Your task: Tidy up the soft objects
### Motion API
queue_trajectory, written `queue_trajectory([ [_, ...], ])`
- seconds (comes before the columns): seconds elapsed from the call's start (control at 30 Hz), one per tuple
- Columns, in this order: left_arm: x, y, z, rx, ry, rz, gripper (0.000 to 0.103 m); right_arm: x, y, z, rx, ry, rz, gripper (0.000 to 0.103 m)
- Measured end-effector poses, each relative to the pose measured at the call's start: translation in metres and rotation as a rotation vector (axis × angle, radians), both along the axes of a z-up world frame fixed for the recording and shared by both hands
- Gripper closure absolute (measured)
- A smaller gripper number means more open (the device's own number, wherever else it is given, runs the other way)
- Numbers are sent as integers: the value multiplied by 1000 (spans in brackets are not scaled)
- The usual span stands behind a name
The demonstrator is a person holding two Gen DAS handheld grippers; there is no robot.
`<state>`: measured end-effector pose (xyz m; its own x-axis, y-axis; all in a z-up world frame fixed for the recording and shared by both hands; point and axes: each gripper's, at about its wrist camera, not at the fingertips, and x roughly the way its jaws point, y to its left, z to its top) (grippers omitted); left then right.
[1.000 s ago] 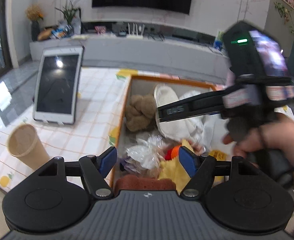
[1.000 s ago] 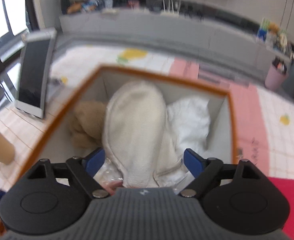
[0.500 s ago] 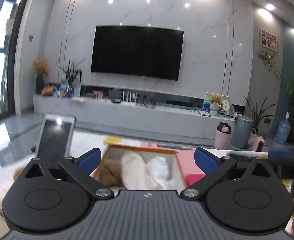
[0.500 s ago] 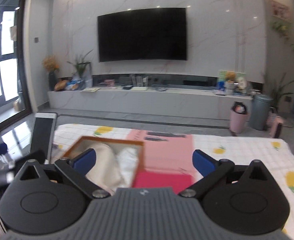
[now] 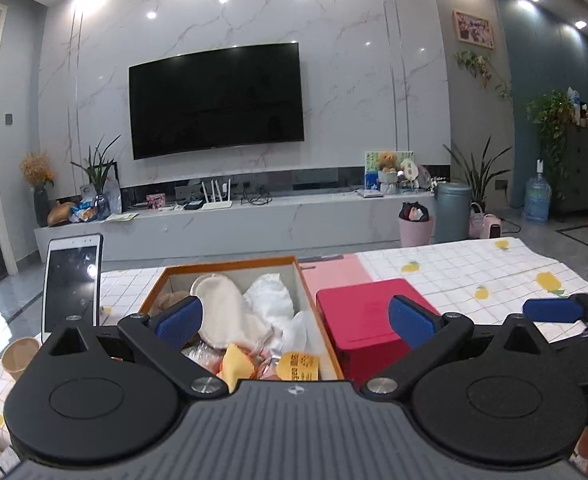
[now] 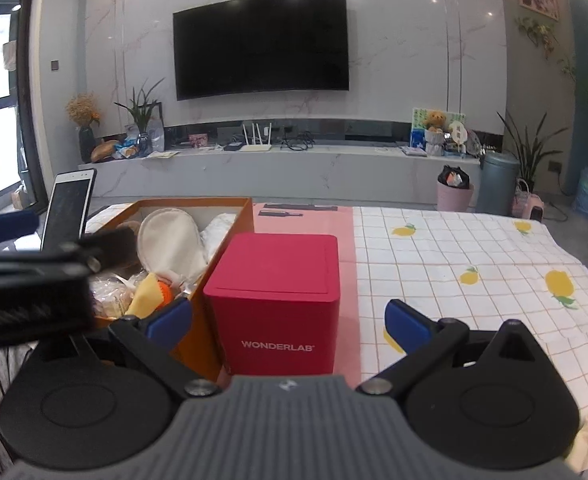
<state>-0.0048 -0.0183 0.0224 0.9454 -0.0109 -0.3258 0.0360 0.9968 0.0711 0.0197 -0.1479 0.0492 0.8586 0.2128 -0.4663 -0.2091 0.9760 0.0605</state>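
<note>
Two grippers hang above a desk (image 6: 474,248) draped in a white checked cloth printed with lemons. At far left in the left wrist view a tan paper cup (image 5: 20,358) sits near the edge, and behind it a white-framed tablet (image 5: 72,280) with a glossy dark screen stands propped up. Next comes the orange-rimmed cardboard box (image 5: 314,308), rectangular and open-topped, holding the soft objects: an oval cream fleece piece (image 5: 224,304), a crumpled white cloth (image 5: 272,300), a brown plush thing (image 5: 170,300) that is too hidden to identify, crinkly clear plastic and a yellow cloth (image 5: 236,364) at the near end. Just beside the box's right wall stands a smooth crimson cube-shaped box (image 6: 278,292) lettered WONDERLAB, on a flat pink sheet (image 6: 306,220). The left gripper (image 5: 296,318) has its blue ribbed pads spread wide with nothing between them, hovering over the near end of the orange box. The right gripper (image 6: 288,324) is likewise spread wide and empty, its pads flanking the crimson box without touching it.
</note>
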Motion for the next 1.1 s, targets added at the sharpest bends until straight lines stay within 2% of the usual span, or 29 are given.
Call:
queue_trajectory([
  [0.53, 0, 5, -10, -48, 57, 8, 0, -2, -4, -10, -9, -9, 10, 3],
  [1.1, -2, 1, -12, -51, 59, 7, 0, -3, -3, -13, -11, 14, 7, 3],
])
